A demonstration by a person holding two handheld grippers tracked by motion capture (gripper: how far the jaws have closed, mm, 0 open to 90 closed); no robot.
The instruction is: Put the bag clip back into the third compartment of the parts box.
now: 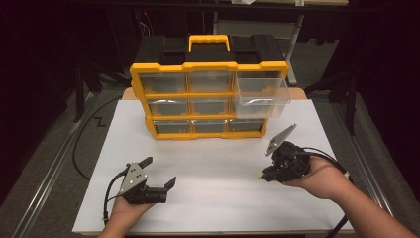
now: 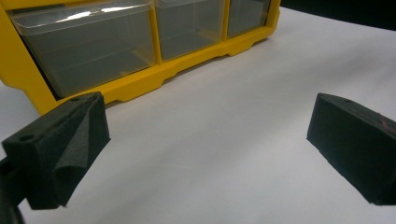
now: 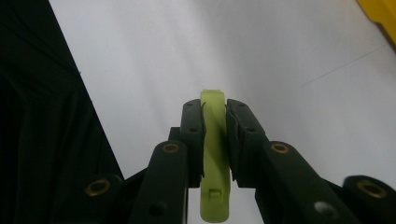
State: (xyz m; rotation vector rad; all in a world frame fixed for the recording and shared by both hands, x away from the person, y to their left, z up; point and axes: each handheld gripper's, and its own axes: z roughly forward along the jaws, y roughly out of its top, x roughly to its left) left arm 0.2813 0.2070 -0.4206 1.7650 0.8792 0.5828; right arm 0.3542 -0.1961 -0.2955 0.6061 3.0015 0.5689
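Right gripper (image 1: 261, 176): low over the right part of the white board, held in a hand (image 1: 317, 179) coming in from the bottom right; tips turned toward the board's middle.
Right jaws: clamped on a lime-green clip (image 3: 214, 154), one pad on each flat side, seen close in the right gripper view.
Clip: upright between the pads, top end poking out just past the tips, lower end hanging below them; a small yellow-green speck at the tips in the high view (image 1: 261, 175); above the board, touching or not cannot be told.
Left gripper (image 1: 159, 171): low over the left front part of the board, held in a hand (image 1: 124, 210) from the bottom left; well apart from the right gripper.
Left jaws: spread wide, nothing between them; bare board in the gap in the left gripper view (image 2: 208, 140).
Board (image 1: 213, 163): white, flat on the table, under both grippers.
Cabinet (image 1: 208, 96): yellow and black, carry handle on top, three rows of three clear drawers; at the far middle of the board, facing the person.
Open drawer (image 1: 261, 95): top row, right end; pulled out and tilted down at the front, contents not discernible.
Other drawers: pushed in; bottom row just ahead of the left gripper in its own view (image 2: 93, 51).
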